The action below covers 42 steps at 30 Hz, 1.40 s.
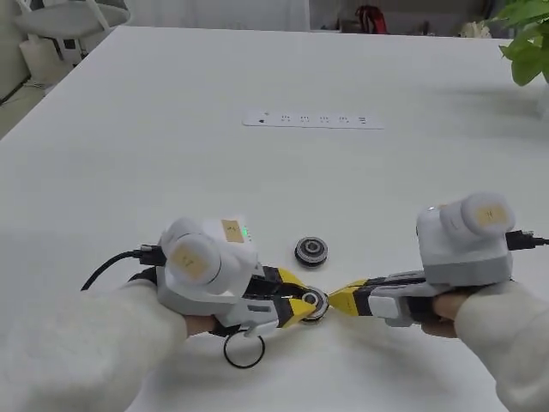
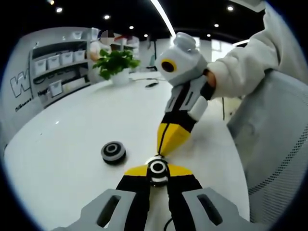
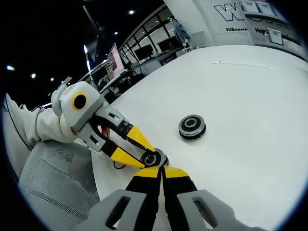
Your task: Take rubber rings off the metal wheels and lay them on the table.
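You are holding the left gripper (image 1: 302, 307) low over the white table (image 1: 257, 189), near its front edge. Its yellow-tipped jaws are clamping a metal wheel (image 1: 314, 302) from both sides. In the left gripper view that wheel is sitting squarely between the two tips, its round face turned toward the camera.

From the other side you are bringing in the right gripper (image 1: 333, 302), whose jaws are lying pressed together into a single point. That point is touching the rim of the clamped wheel (whether it is pinching any rubber there, the pictures are not showing clearly enough to tell).

A second wheel (image 1: 310, 251) is lying flat on the table just beyond the two grippers, apart from both, with a dark band around its edge. One loose rubber ring (image 1: 244, 350) is lying flat on the table on your side of the left gripper, partly tucked under it.

Farther back, a white power strip (image 1: 310, 119) is resting on the tabletop, and a leafy plant (image 1: 525, 39) is reaching in at the far right corner.
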Tool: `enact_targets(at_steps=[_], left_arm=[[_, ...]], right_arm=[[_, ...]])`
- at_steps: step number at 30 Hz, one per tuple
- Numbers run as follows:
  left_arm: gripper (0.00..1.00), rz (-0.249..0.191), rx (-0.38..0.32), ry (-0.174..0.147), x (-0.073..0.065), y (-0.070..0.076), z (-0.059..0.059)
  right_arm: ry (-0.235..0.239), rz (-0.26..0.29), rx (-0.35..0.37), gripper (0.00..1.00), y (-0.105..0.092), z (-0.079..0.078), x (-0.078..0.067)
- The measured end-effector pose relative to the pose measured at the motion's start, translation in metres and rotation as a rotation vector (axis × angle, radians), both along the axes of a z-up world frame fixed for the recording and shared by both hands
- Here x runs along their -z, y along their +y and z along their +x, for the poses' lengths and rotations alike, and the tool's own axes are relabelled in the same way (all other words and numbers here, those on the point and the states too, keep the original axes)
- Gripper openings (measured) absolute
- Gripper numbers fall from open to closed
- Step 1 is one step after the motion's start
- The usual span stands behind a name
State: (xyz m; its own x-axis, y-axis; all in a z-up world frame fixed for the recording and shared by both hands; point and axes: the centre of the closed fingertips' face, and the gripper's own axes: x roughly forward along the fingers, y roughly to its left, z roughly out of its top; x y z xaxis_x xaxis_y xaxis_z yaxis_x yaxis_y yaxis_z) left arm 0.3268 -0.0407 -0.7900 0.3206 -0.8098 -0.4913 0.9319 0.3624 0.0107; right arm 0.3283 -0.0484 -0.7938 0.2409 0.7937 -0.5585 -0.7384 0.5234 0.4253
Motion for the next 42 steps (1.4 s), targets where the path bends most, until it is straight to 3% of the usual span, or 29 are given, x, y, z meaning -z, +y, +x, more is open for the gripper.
enact_targets(at_steps=[5,19,42], left_arm=[[0.14,-0.004,-0.002,0.0,0.0001,0.0003,-0.0003],[0.13,-0.015,-0.011,0.002,0.0003,0.0015,0.0],[0.13,-0.02,-0.012,0.002,0.0007,0.0018,-0.0003]], right_arm=[[0.009,-0.001,0.007,0.0,0.0014,-0.0011,-0.0007],[-0.024,-0.043,-0.017,0.0,0.0027,0.0,0.0006],[-0.043,-0.042,-0.042,0.0,0.0088,-0.0008,-0.0059]])
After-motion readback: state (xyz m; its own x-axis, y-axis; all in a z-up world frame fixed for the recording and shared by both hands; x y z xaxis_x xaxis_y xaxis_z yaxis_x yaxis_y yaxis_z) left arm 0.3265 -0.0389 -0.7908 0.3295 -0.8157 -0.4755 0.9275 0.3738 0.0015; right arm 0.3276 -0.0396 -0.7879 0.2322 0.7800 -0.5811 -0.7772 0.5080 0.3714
